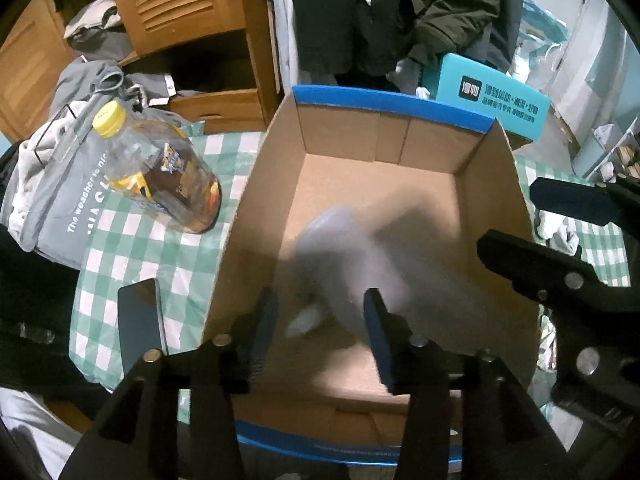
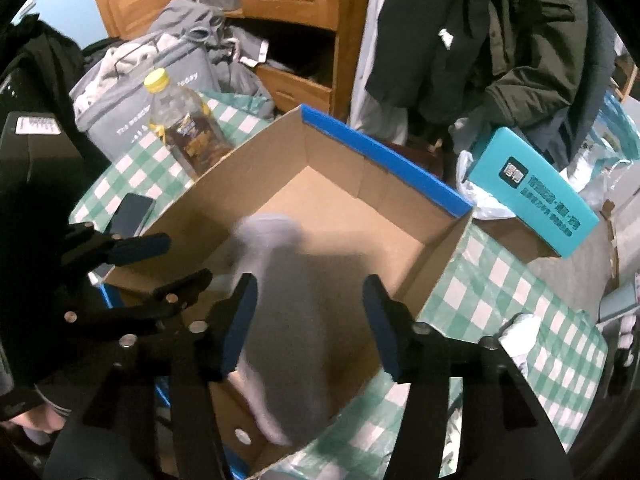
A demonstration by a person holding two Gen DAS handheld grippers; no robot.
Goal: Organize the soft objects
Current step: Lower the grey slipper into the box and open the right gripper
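Both claws, left claw (image 1: 320, 320) and right claw (image 2: 308, 320), hung parted and empty over the cardboard box (image 1: 400, 152) as the grey sock (image 2: 288, 320) dropped in; next probably fetching another soft thing.

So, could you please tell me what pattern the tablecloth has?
The tablecloth is a green and white check, clearest in the right wrist view.

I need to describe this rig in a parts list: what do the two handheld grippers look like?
Both match. The left gripper and right gripper have matte black, angular plastic linkage arms joined by round silver rivets or bolts. Each finger ends in a flat rectangular pad faced in dark blue. No cables or markings show on them. A dark cuff appears at the lower left edge of the right wrist view.
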